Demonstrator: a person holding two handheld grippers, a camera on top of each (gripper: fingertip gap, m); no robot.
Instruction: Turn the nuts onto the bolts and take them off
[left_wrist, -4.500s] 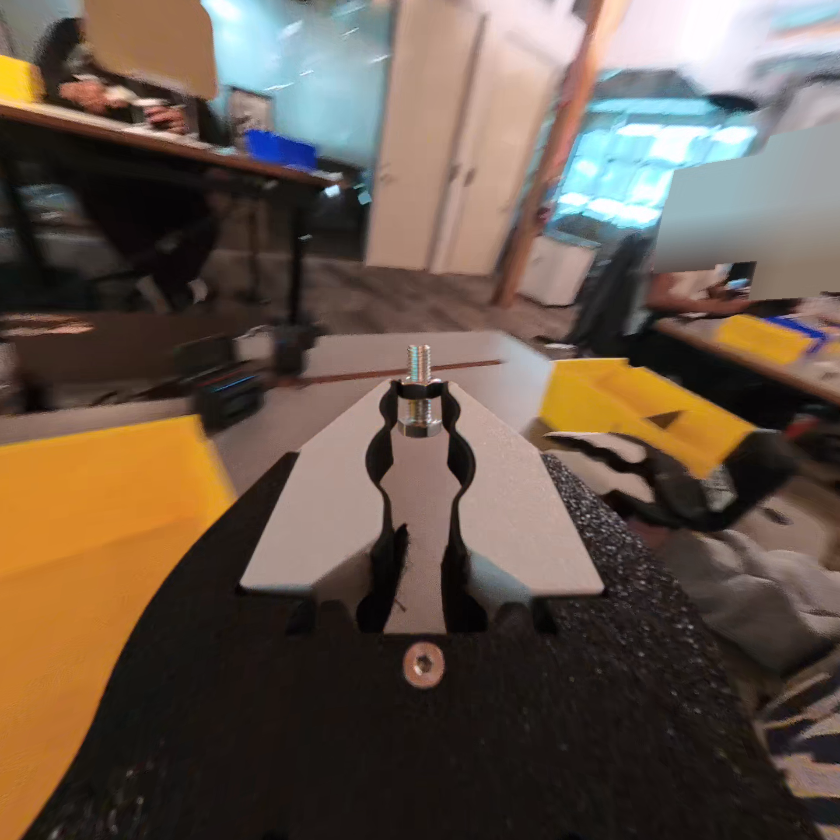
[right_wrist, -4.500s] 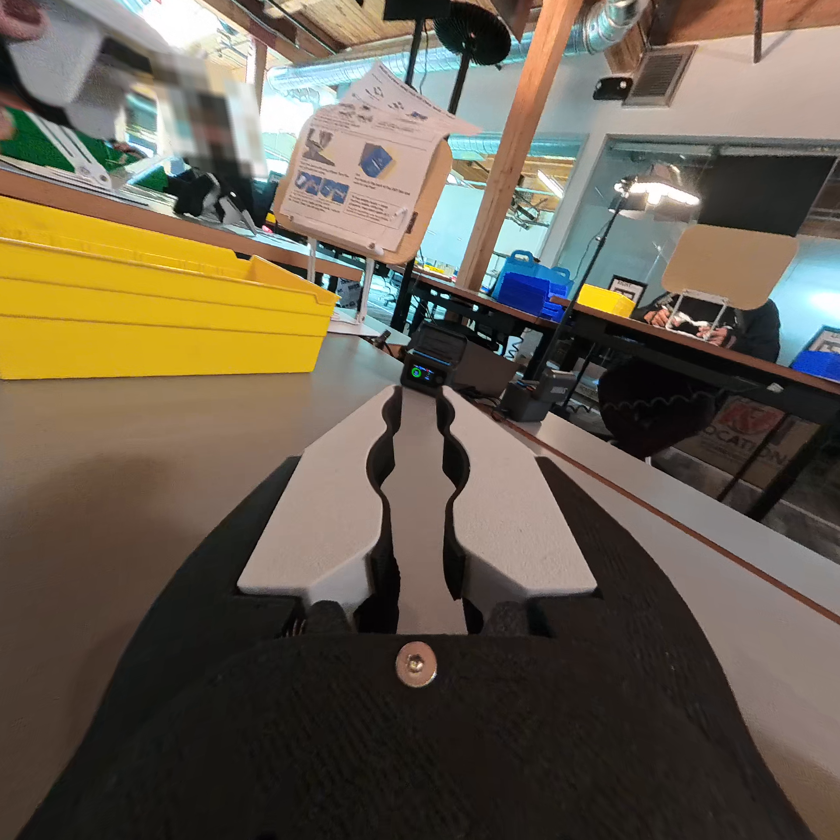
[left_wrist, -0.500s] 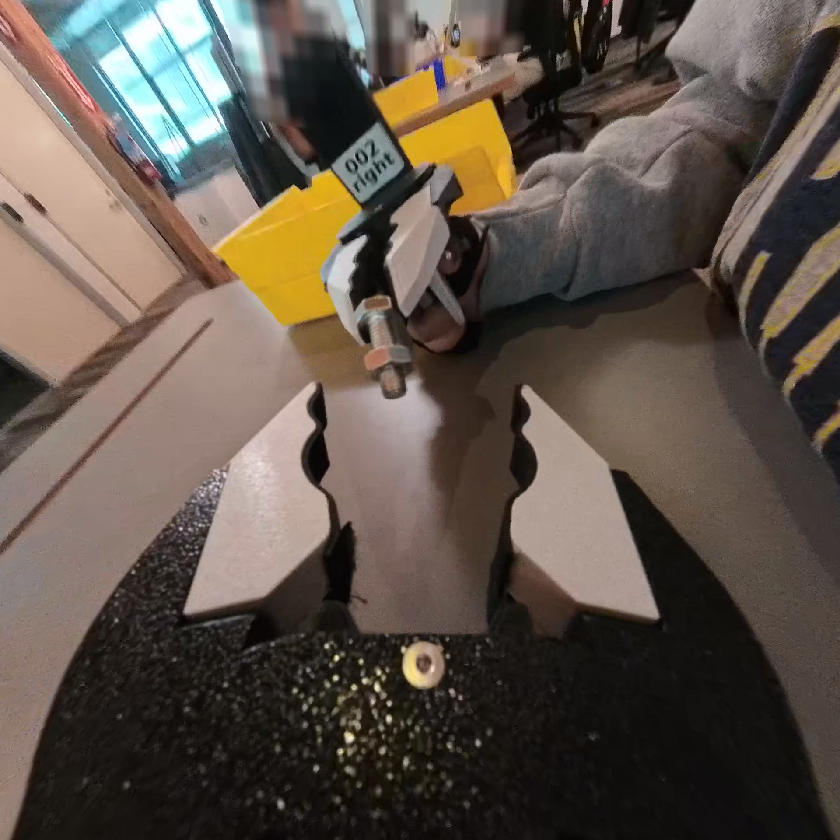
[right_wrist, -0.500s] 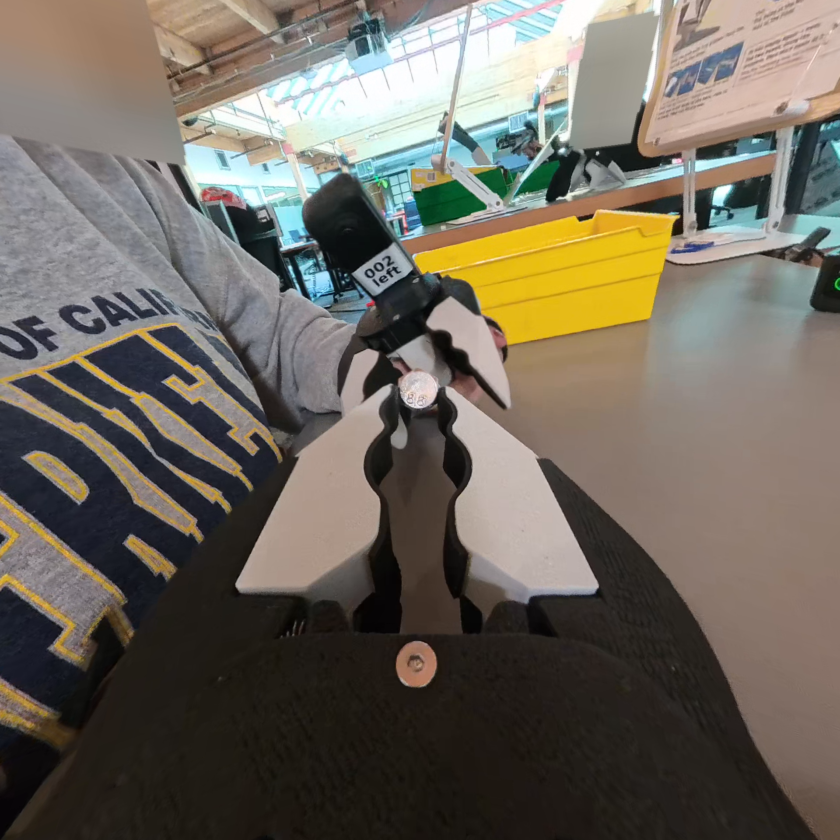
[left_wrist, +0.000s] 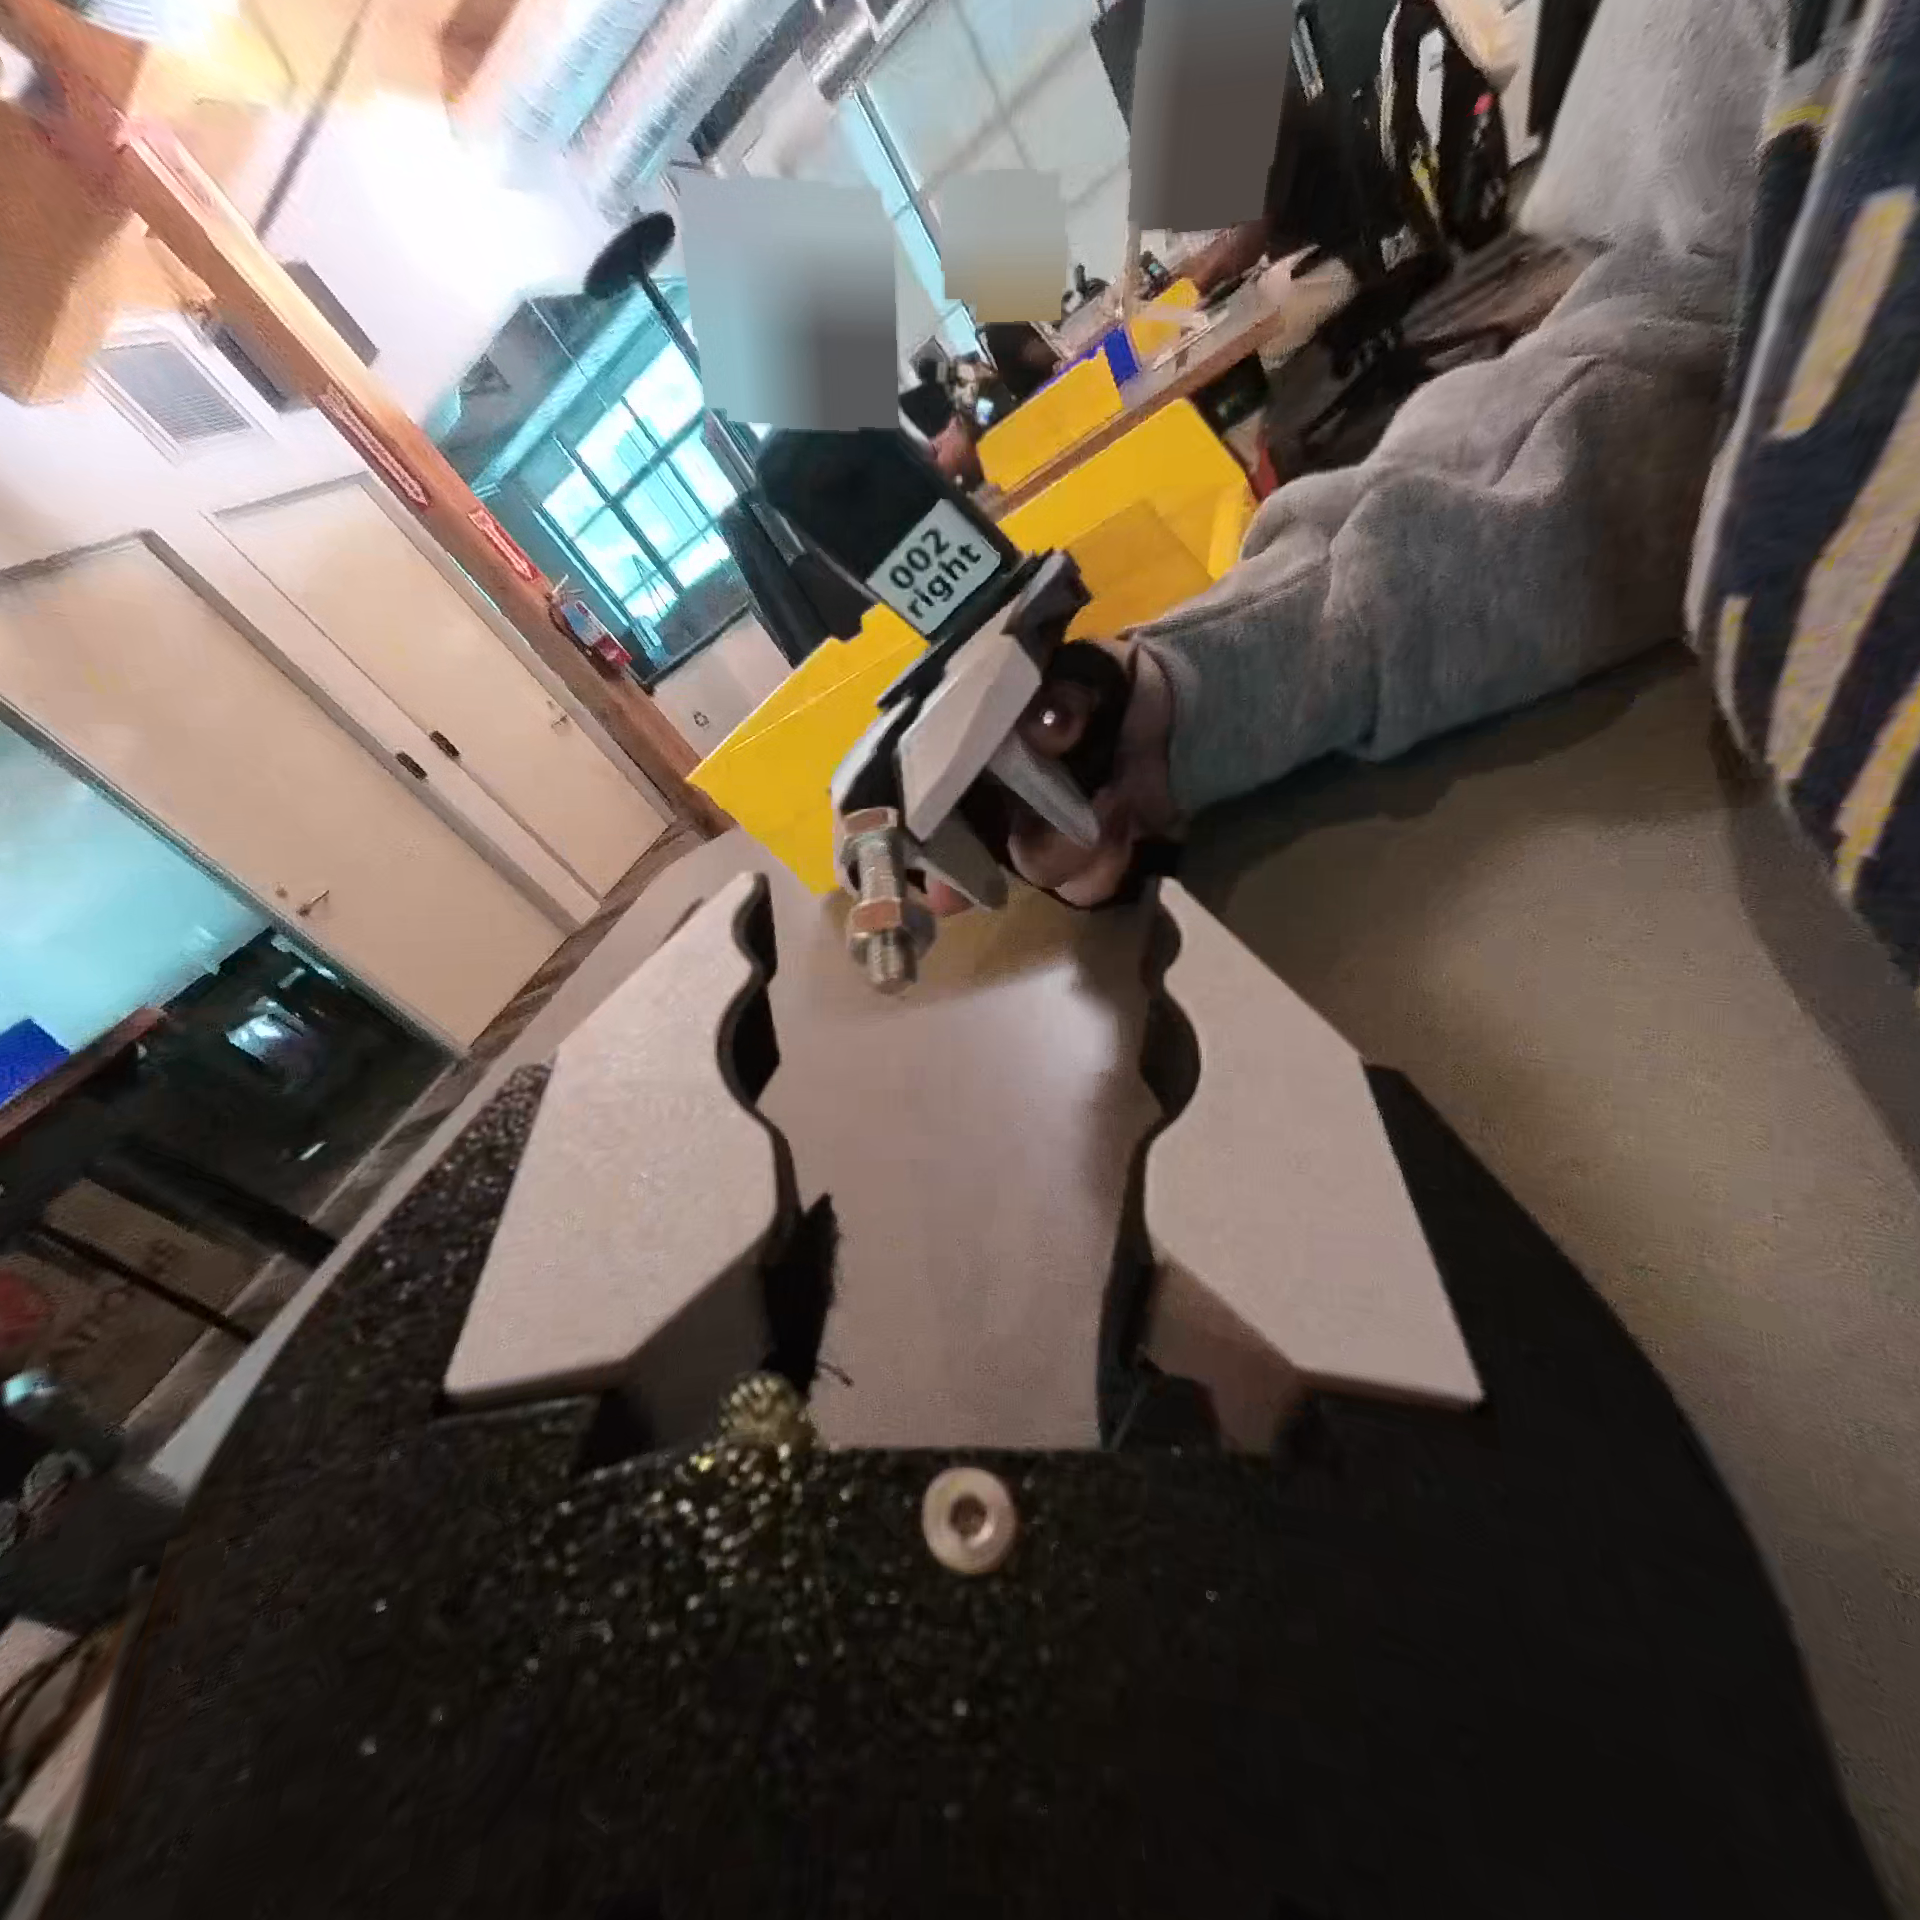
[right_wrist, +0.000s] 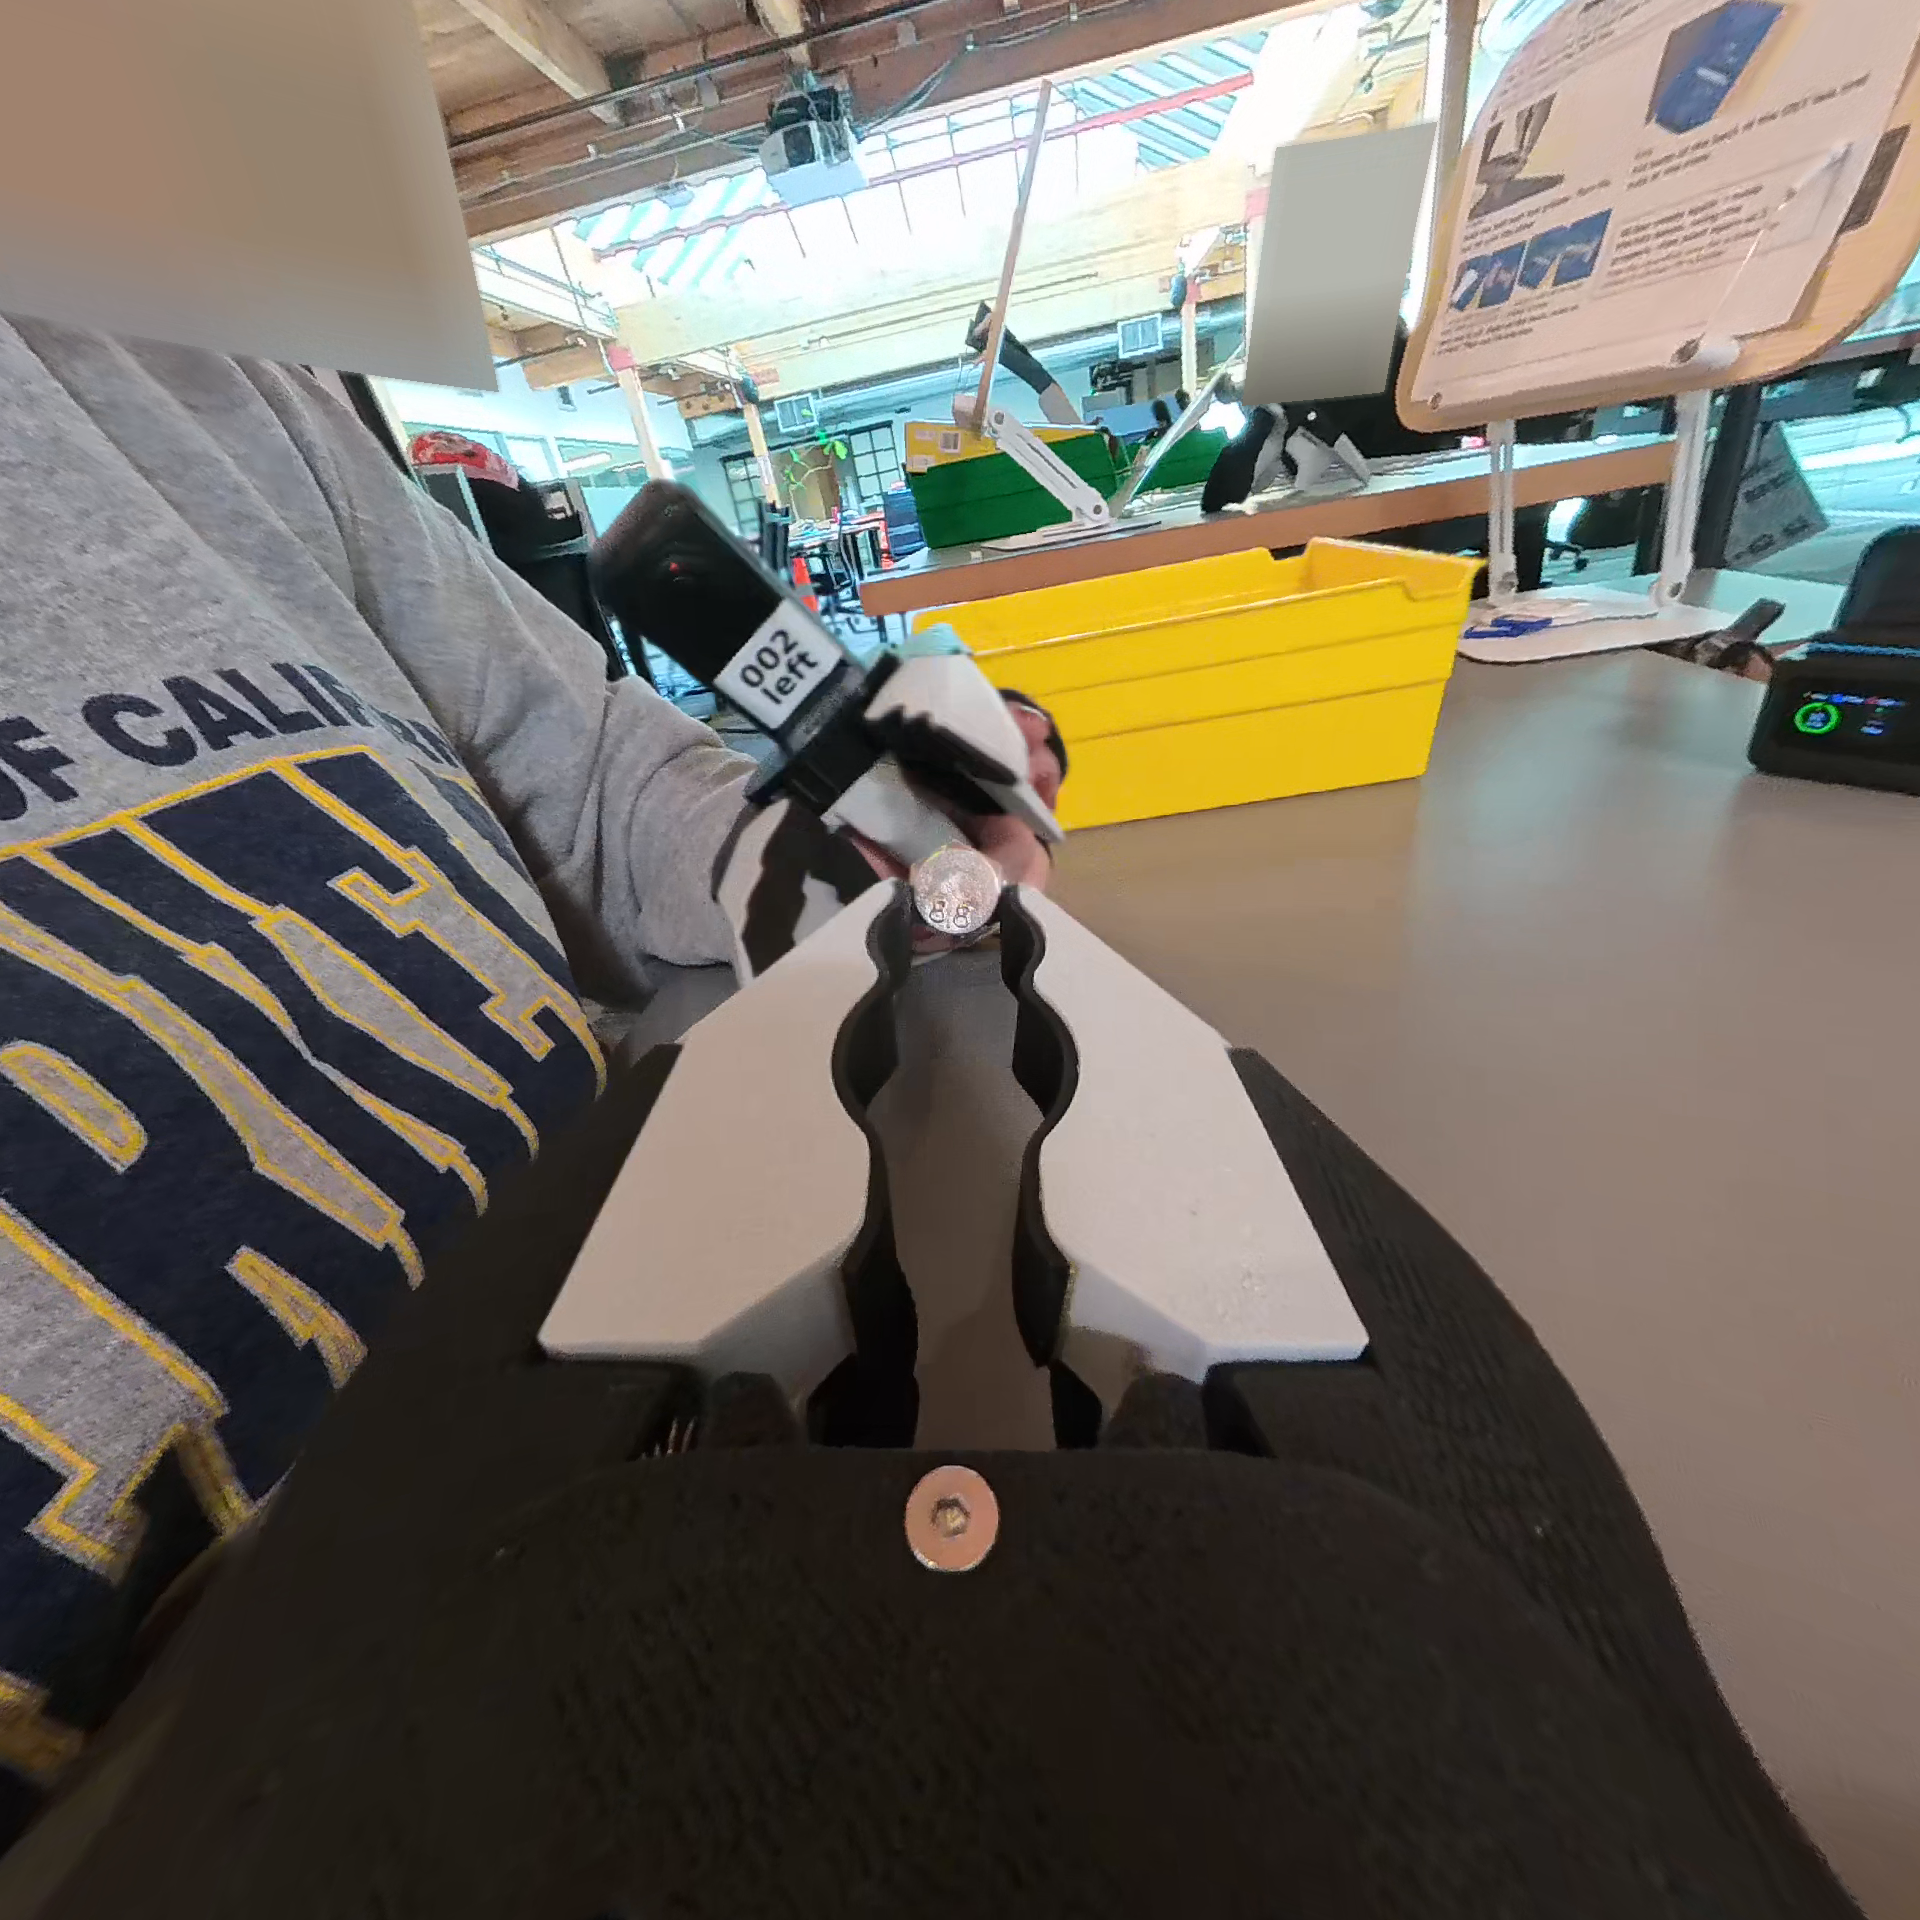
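Now we see the bolt (left_wrist: 878, 902) has changed hands: our left gripper (left_wrist: 956, 997), which gripped it seconds ago, hangs with fingers released and empty above the desk (left_wrist: 1558, 1039), while our right gripper (right_wrist: 951, 920) is clenched on the bolt's head. The nut (left_wrist: 888, 920) sits near the thread's end, seemingly ready for turning off.

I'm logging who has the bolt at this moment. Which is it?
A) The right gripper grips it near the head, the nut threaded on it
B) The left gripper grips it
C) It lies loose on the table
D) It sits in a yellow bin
A: the right gripper is closed on the bolt near its head, the nut sits on the shaft, and the left gripper is open and empty.
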